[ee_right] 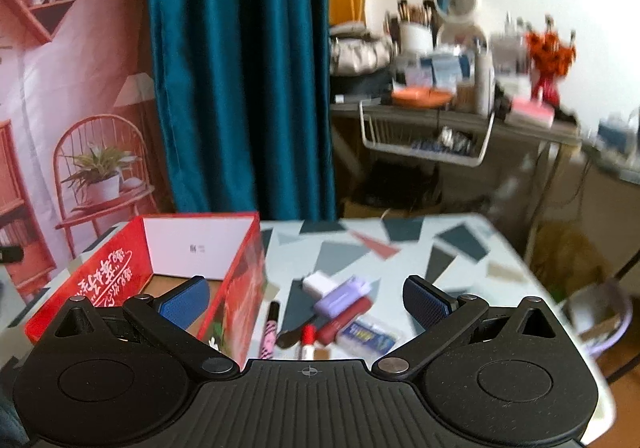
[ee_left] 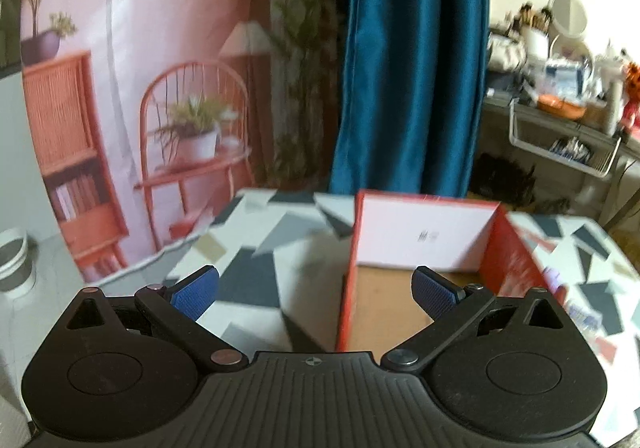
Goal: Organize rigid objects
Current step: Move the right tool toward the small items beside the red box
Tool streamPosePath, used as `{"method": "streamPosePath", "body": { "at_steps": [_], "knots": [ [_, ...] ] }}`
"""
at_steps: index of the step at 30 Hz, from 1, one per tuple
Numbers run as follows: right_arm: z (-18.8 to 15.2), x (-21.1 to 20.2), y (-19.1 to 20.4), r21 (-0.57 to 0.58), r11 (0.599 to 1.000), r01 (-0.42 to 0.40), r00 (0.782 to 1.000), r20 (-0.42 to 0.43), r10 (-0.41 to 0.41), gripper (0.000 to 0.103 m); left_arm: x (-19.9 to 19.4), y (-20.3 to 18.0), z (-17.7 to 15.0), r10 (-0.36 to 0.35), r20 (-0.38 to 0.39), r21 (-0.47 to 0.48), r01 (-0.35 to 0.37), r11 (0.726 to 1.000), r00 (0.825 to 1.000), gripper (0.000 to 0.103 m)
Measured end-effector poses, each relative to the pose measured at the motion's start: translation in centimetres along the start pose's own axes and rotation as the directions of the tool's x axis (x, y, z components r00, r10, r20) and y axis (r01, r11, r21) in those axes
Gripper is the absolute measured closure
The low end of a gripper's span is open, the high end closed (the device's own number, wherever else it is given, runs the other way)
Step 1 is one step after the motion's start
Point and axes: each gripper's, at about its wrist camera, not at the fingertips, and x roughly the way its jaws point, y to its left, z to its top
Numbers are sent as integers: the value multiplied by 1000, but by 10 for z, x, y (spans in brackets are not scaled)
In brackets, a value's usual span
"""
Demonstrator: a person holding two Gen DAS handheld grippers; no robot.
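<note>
Approach phase, nothing yet grasped; both claws hang above the near edge of the patterned worktop [ee_right: 460, 244], each with blue pads spread wide and nothing between them. Left claw [ee_left: 316, 292] looks straight along the left wall of the red box [ee_left: 424, 236]; the box stands open-topped toward the far edge, white inner wall at the back, brown floor visible; what shows of that floor is bare, the near part hidden behind the claw body. Right claw [ee_right: 306, 300] faces the loose items, which lie in a cluster just right of the box: white adapter [ee_right: 318, 284] farthest, lilac case [ee_right: 340, 298] touching it, dark red tube [ee_right: 346, 322] beside that, blue-and-yellow packet [ee_right: 370, 336] on the right, pink patterned pen [ee_right: 270, 330] close along the box wall, red-capped marker [ee_right: 307, 342] nearest. Judged step: first pick, sorting not begun; next move calls for the right claw to descend over one item, probably the marker or the pen, pads straddling its narrow width, then close, lift and carry left over the box rim. Caution: items overlap, so a clean single grasp needs an outlying piece.
</note>
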Motion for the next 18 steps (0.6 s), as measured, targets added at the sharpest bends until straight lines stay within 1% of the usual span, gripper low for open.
{"method": "streamPosePath", "body": {
  "at_steps": [2, 5, 7, 9, 10, 13, 14, 15, 18],
  "knots": [
    [-7, 14, -5, 35, 999, -11, 1000, -12, 12, 0, 11, 6, -7, -6, -32, -11, 6, 1000, 999, 0],
    [-18, 34, -9, 43, 999, 9, 1000, -15, -9, 0, 23, 9, -14, -40, -66, -25, 39, 999, 997, 1],
    [-23, 45, -9, 43, 999, 25, 999, -29, -24, 0, 30, 9, -18, -56, -88, -31, 54, 998, 994, 7],
    [-30, 55, -11, 70, 997, 10, 999, -44, -7, 0, 40, 10, -24, -64, -113, -39, 60, 997, 991, 17],
    [-32, 60, -12, 88, 996, -5, 999, -52, 9, 0, 43, 12, -27, -69, -123, -46, 64, 997, 990, 19],
    [-41, 68, -15, 121, 992, -36, 997, -57, 43, 0, 53, 14, -35, -84, -138, -52, 77, 996, 987, 30],
    [-43, 69, -15, 123, 992, -39, 998, -54, 46, 0, 53, 12, -36, -88, -136, -46, 82, 996, 987, 37],
    [-46, 70, -15, 121, 992, -40, 998, -48, 46, 0, 54, 11, -38, -89, -134, -33, 85, 996, 987, 40],
    [-54, 74, -15, 122, 992, -29, 998, -45, 35, 0, 55, 4, -42, -82, -128, 1, 83, 997, 988, 56]
  ]
}}
